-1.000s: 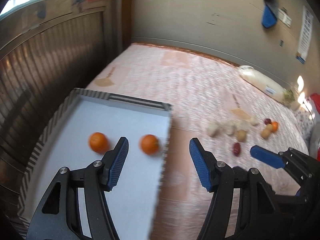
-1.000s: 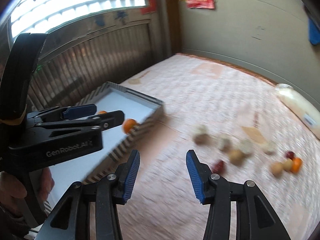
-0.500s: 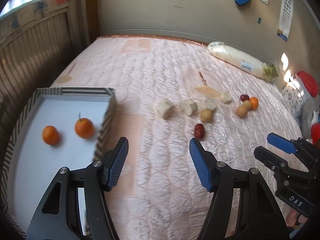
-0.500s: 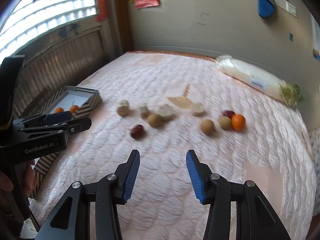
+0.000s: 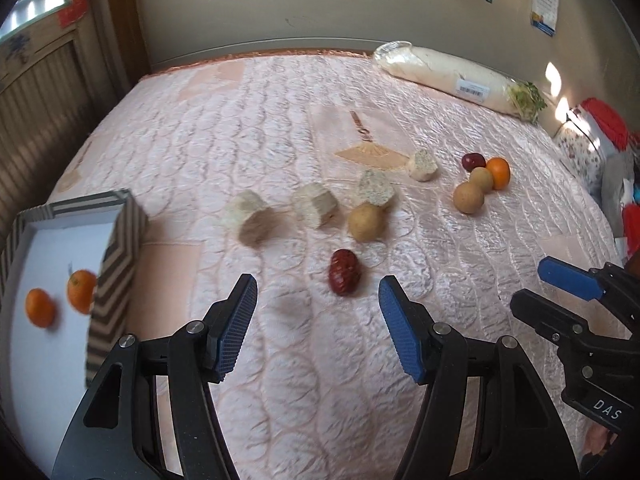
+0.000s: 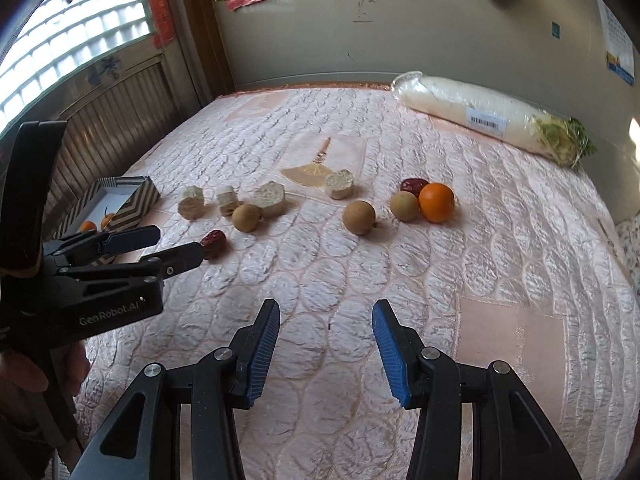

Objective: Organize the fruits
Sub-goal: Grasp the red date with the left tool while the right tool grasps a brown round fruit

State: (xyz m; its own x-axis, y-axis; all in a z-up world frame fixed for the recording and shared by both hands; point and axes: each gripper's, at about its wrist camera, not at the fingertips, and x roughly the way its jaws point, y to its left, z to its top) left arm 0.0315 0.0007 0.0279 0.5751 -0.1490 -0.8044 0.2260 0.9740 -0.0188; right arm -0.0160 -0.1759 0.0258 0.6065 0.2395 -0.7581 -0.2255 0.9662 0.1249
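Observation:
A striped box [image 5: 116, 248] with a white floor holds two small oranges [image 5: 39, 307] at the left; it also shows in the right wrist view [image 6: 132, 204]. On the pink quilt lie a red date [image 5: 343, 272], brown round fruits [image 5: 365, 222], several pale cut chunks [image 5: 253, 222], and a far cluster with an orange [image 6: 437, 202], a second red date [image 6: 414, 185] and brown fruits [image 6: 359, 217]. My left gripper [image 5: 318, 320] is open and empty, just short of the near red date. My right gripper [image 6: 325, 350] is open and empty over bare quilt.
A long white radish in plastic wrap [image 6: 484, 118] lies at the far right by the wall. A wooden panelled wall [image 6: 108, 108] runs along the left side. Red and patterned items [image 5: 596, 136] sit at the bed's right edge.
Both grippers have swung right, away from the striped box and toward the loose fruit. The near red date now lies just ahead of my left gripper. Both stay open.

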